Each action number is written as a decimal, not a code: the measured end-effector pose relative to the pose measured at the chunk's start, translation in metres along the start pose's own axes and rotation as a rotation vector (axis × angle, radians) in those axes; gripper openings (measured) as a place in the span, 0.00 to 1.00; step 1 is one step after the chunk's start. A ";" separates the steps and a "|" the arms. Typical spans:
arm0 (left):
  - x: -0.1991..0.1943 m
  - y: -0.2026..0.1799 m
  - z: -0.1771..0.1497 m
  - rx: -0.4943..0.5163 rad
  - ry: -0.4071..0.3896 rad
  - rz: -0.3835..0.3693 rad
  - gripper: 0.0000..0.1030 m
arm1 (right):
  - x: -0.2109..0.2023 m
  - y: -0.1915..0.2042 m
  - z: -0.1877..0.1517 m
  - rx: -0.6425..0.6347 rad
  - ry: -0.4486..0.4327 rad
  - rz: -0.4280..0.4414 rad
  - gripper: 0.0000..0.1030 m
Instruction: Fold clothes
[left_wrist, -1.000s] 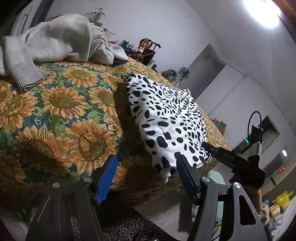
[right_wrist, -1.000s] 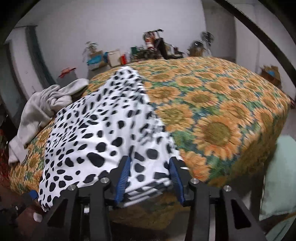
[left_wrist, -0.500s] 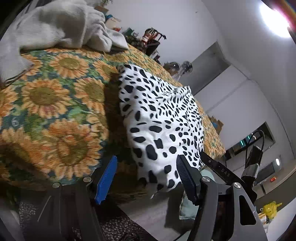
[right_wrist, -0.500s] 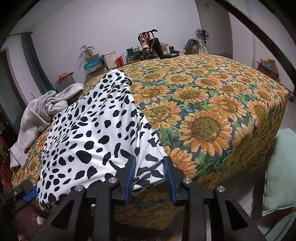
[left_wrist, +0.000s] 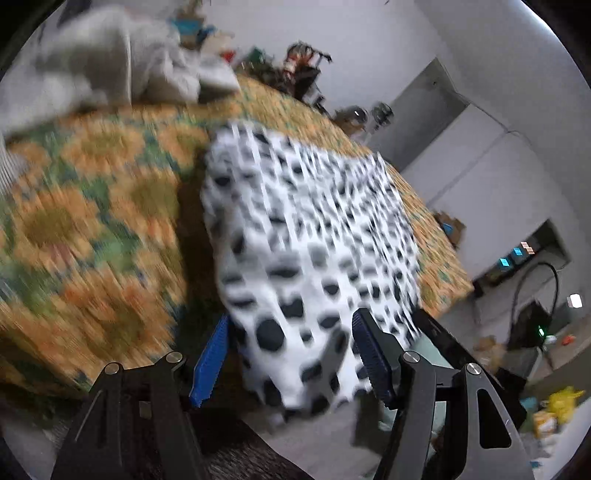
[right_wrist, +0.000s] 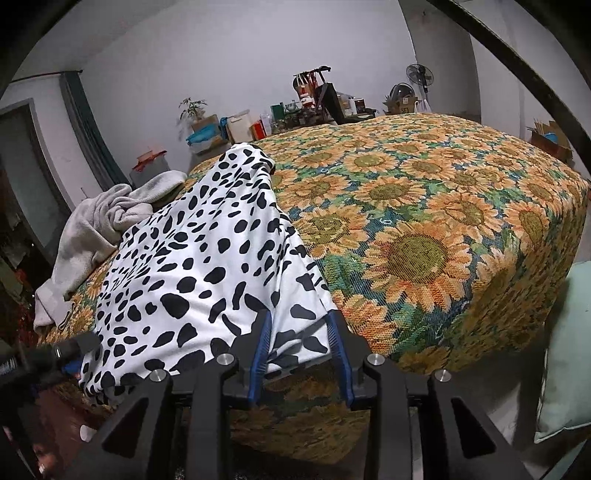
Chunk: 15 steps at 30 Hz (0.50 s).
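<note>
Black-spotted white garment (left_wrist: 314, 236) draped over the near edge of the sunflower-covered bed (left_wrist: 92, 229), seen blurred from the left wrist. Left gripper (left_wrist: 290, 360) with jaws wide apart, hem hanging between them, pads not pressing. Grey sweater (left_wrist: 110, 70) heaped at the far left corner.

From the right wrist: right gripper (right_wrist: 300, 345) with jaws partly closed around the garment's (right_wrist: 207, 266) corner at the bed (right_wrist: 424, 229) edge; actual pinch cannot be told. Pale cushion (right_wrist: 565, 350) beside the bed at right.

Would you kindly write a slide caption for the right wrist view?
Right gripper at the hem of a black-spotted white garment spread on a sunflower bedspread, grey sweater beyond.
</note>
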<state>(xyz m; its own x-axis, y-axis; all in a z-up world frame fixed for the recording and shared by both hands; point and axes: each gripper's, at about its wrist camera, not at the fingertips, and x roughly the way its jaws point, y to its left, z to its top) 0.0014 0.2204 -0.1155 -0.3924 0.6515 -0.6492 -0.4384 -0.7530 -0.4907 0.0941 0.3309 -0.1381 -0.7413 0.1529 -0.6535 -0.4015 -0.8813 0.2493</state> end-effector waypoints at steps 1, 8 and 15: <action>-0.001 -0.004 0.008 0.019 -0.016 0.022 0.65 | 0.000 0.000 0.000 0.005 0.003 -0.003 0.34; 0.009 -0.043 0.066 0.144 -0.054 0.129 0.26 | 0.001 0.008 0.002 -0.007 0.014 -0.041 0.35; 0.089 -0.115 0.093 0.298 0.166 0.111 0.13 | 0.002 0.010 0.003 -0.019 0.025 -0.053 0.35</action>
<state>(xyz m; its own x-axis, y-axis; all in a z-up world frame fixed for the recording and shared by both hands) -0.0579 0.3736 -0.0628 -0.3247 0.5250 -0.7867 -0.6266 -0.7425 -0.2369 0.0866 0.3236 -0.1346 -0.7054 0.1881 -0.6834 -0.4293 -0.8806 0.2007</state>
